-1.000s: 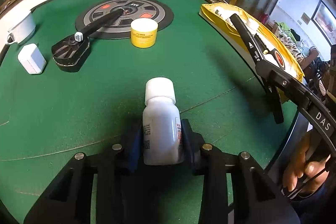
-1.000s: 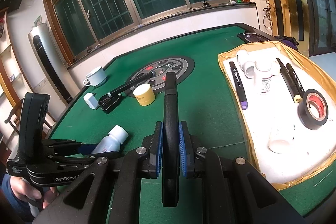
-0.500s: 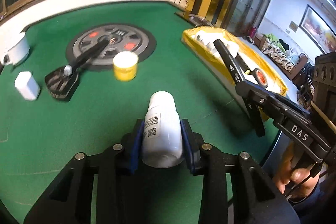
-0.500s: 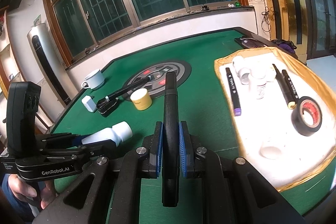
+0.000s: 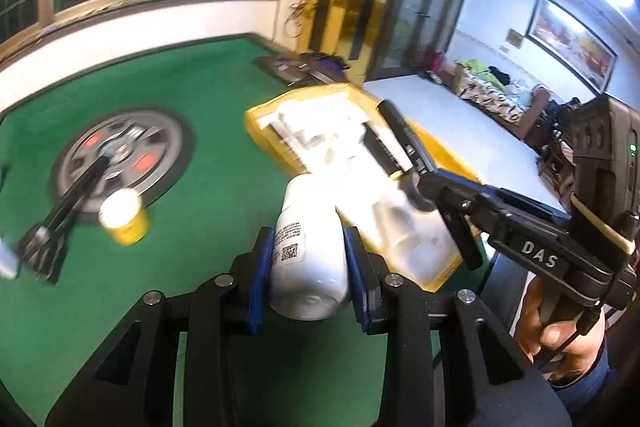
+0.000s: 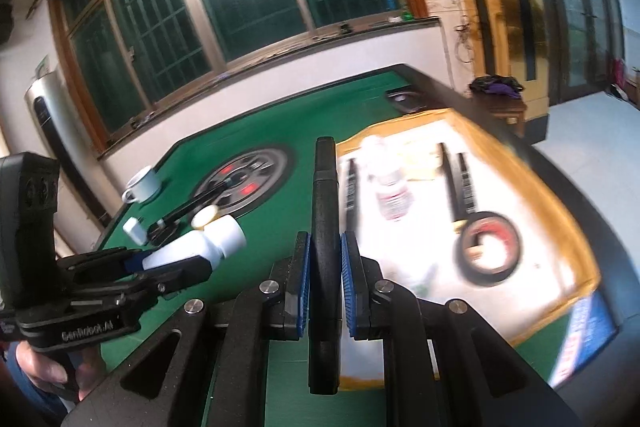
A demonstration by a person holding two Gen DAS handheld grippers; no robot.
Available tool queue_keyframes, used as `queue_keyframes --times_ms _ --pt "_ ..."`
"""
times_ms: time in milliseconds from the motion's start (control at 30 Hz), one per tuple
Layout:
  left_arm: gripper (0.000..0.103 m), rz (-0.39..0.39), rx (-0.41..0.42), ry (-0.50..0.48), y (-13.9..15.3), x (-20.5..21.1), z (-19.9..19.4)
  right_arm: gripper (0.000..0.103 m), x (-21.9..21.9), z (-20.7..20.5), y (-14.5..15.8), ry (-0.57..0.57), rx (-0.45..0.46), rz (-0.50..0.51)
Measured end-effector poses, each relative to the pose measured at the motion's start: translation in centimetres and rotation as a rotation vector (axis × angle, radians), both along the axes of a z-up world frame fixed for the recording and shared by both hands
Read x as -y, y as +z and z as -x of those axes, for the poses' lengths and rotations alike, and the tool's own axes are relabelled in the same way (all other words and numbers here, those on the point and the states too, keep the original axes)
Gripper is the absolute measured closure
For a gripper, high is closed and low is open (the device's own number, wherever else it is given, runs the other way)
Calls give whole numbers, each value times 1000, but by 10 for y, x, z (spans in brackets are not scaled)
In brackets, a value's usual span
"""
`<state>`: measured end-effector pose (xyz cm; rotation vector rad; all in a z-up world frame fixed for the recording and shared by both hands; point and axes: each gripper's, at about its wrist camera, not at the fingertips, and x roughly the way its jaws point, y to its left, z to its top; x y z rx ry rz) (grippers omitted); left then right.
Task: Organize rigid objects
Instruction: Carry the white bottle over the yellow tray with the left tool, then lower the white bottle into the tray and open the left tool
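Both hands have swung toward the yellow tray (image 5: 264,131). Left jaws squeeze the white bottle (image 5: 308,259), right jaws pinch the black marker (image 6: 325,227), both in the air. Crowded tray; either could bump something or roll.

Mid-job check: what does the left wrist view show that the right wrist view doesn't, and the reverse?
Only the left wrist view: the QR label on the white bottle, a framed picture on the far wall, and the hand carrying the right tool.

Only the right wrist view: the white cup, the small white block and the black tape roll in the tray.

Both: the green table, the yellow-edged tray, the yellow jar, the bottle clamped in the left tool, and the black marker gripped by the right tool.
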<state>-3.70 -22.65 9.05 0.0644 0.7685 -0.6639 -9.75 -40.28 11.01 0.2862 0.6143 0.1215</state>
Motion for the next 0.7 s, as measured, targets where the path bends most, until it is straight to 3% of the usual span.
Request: queue_keyframes --times_ms 167,400,700 --pt "71 10 -29 -56 -4 43 -6 90 30 -8 0 -38 -54 3" --pt "71 -9 -56 -46 -17 89 -18 90 58 -29 -20 -63 -162 -2" --pt "71 -21 -113 -13 -37 92 -29 90 69 -38 -31 -51 -216 3"
